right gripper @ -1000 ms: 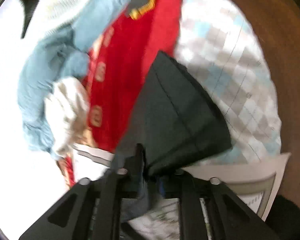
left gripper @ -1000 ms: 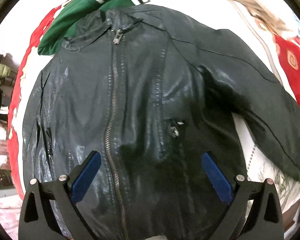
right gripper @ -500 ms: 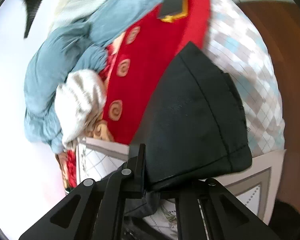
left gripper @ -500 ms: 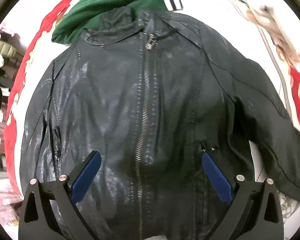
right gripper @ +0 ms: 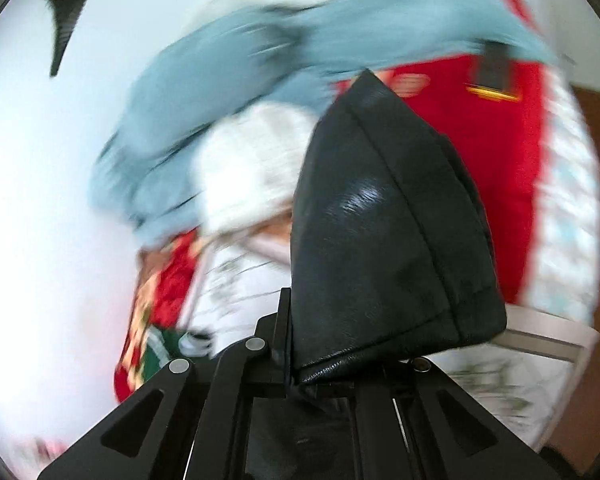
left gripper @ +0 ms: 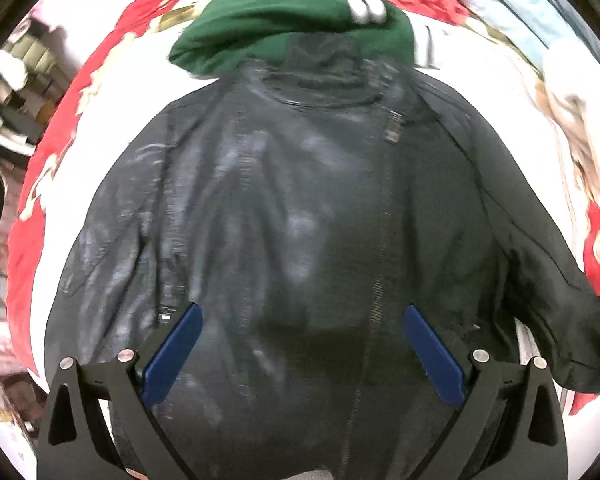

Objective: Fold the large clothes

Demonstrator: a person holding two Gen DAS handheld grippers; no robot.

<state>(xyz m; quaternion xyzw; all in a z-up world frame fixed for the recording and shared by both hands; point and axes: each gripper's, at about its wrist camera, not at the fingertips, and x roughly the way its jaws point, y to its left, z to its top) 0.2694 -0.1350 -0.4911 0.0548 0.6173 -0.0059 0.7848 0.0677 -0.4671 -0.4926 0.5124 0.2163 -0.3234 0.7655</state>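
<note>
One black leather jacket (left gripper: pixel 300 220). Beyond its collar, one green garment (left gripper: pixel 284 20). To the jacket's right, one light blue garment (right gripper: pixel 228 92), one white knit piece (right gripper: pixel 252 168). Beneath the jacket, one red floral bedspread (left gripper: pixel 40 184).

Bright, even room light. Right wrist view heavily motion-blurred beyond the fingers, left side blown out white; glare streak on the black sleeve (right gripper: pixel 380 240). Left wrist view softer blur, sheen on jacket (left gripper: pixel 300 220), fisheye bending and dark vignette at edges.
</note>
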